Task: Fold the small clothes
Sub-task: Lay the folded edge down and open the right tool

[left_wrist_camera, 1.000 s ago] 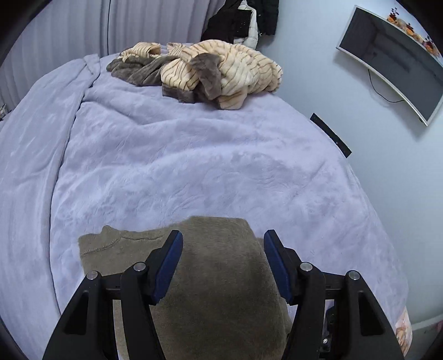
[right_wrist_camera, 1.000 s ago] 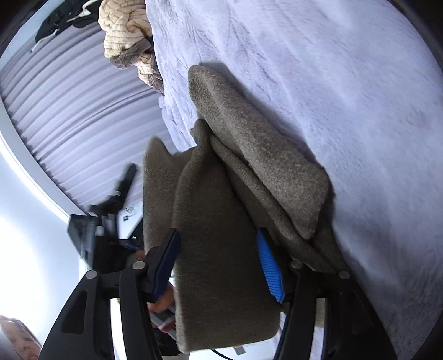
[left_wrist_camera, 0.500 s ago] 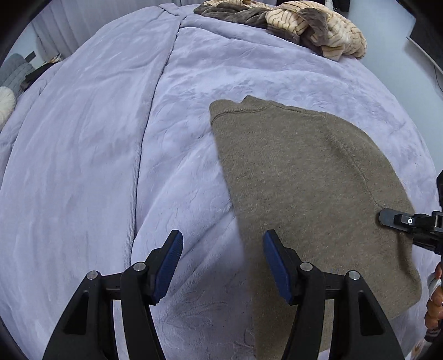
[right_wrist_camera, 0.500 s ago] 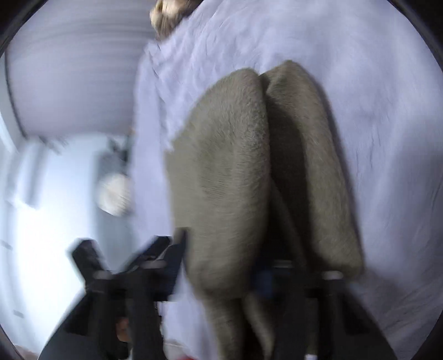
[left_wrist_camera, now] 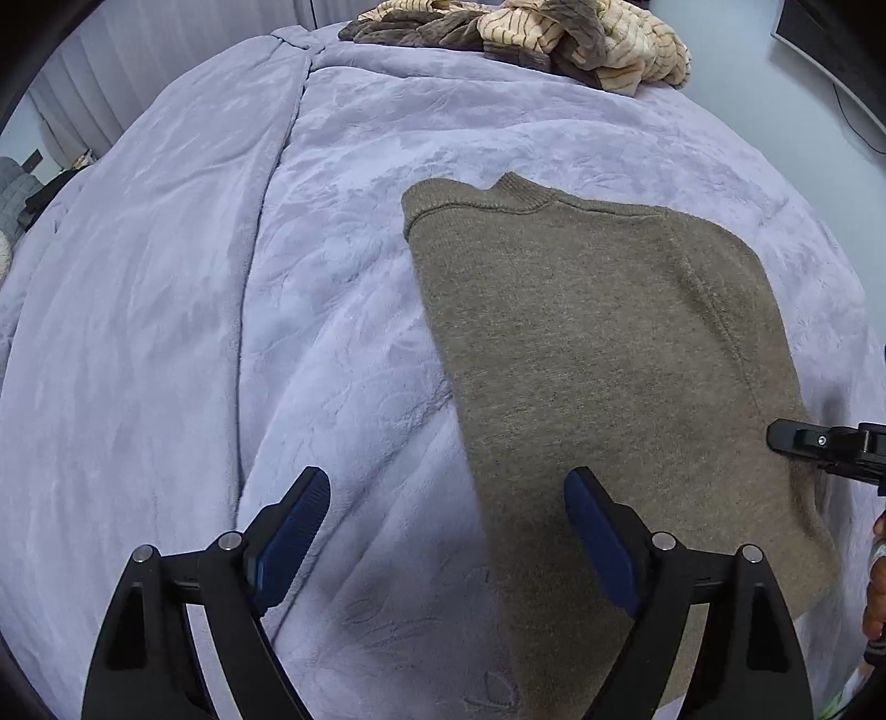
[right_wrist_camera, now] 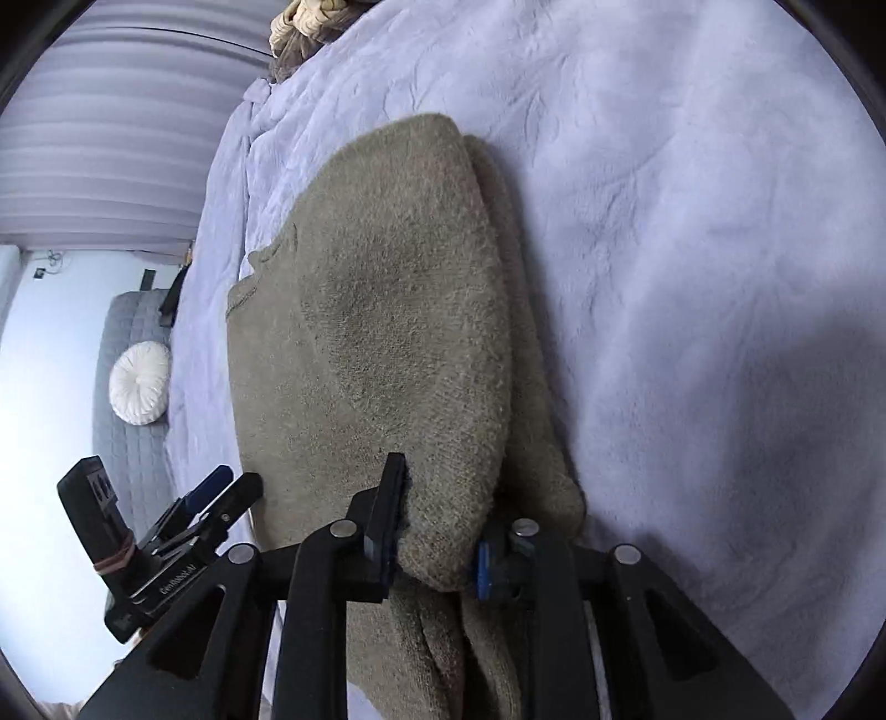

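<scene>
The brown sweater (left_wrist_camera: 598, 354) lies on the bed (left_wrist_camera: 221, 277) near its right edge. The right gripper (right_wrist_camera: 437, 545) pinches the folded side; the left gripper (left_wrist_camera: 446, 531) hovers, fingers apart. Carry the fold across evenly.

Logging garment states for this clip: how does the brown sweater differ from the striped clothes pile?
The brown sweater lies spread flat nearby; the striped clothes pile sits crumpled at the far edge. The sweater is plain, the pile cream-striped. The right gripper pinches the sweater; nothing touches the pile. Both rest on the lavender blanket.
</scene>
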Demonstrator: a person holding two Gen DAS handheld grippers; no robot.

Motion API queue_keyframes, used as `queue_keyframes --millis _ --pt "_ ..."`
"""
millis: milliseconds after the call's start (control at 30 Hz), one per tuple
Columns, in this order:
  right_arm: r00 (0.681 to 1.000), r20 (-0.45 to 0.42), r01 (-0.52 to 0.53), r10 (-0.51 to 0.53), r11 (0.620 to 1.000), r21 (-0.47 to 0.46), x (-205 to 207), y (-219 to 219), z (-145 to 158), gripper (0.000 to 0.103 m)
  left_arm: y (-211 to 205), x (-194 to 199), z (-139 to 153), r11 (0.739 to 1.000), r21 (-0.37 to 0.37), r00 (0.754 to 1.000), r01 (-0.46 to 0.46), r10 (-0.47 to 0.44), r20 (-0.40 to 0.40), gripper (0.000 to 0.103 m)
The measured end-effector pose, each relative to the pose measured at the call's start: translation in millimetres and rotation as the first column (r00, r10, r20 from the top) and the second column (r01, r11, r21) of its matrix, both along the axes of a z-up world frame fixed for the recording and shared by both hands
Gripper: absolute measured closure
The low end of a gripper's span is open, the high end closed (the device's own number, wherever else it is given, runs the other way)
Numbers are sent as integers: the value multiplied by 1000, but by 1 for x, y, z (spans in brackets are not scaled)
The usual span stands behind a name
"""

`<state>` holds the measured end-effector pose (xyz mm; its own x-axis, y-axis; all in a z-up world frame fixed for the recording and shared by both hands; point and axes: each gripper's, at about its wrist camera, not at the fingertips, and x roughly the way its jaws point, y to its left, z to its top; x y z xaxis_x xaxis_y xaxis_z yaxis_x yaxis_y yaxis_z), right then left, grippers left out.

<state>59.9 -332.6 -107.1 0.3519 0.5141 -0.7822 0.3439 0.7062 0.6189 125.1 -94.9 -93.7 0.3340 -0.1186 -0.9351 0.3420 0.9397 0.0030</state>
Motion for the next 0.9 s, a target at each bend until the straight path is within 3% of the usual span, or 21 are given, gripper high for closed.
queue_keyframes --millis 100,133,267,333,400,500,533,600,700,767,800,833,900 --pt "1000 -3 2 -2 998 -67 -13 -7 17 70 13 -4 9 1000 -4 1000 -4 4 -23 20" --pt "1000 1 7 -6 997 -79 -19 -9 25 69 19 -6 12 999 -37 999 -9 7 -48 29" --pt "998 41 -42 44 997 -60 -36 2 51 71 24 -24 14 988 -151 989 -6 -16 -144 45" --pt "992 68 -105 110 991 -84 -43 18 63 76 15 -38 12 983 -180 985 30 -59 -160 45" --pt "980 73 -176 187 975 -136 -50 41 70 80 1 -52 4 985 -160 983 72 -97 -158 45" --pt "964 0 -257 266 932 -256 -52 64 56 80 -13 -72 -26 991 -60 978 121 -129 -166 45" --pt "959 -49 -279 277 912 -299 -52 66 41 81 -11 -76 -36 991 -55 976 118 -126 -176 45" --pt "956 -114 -293 270 902 -317 -57 61 16 96 1 -80 -43 991 -108 975 83 -103 -198 43" --pt "974 -95 -221 204 946 -238 -72 41 6 102 13 -81 -39 990 -128 972 52 -80 -221 43" --pt "978 -105 -202 182 950 -237 -79 35 9 103 17 -82 -34 992 -118 972 52 -78 -222 43" --pt "977 -123 -203 176 944 -260 -82 33 10 102 18 -83 -31 993 -109 972 50 -74 -224 43" --pt "978 -128 -193 165 949 -248 -86 27 11 96 19 -82 -28 994 -100 972 45 -67 -225 43" --pt "986 -121 -141 119 970 -198 -93 16 16 96 21 -81 -18 997 -78 976 28 -44 -213 43"
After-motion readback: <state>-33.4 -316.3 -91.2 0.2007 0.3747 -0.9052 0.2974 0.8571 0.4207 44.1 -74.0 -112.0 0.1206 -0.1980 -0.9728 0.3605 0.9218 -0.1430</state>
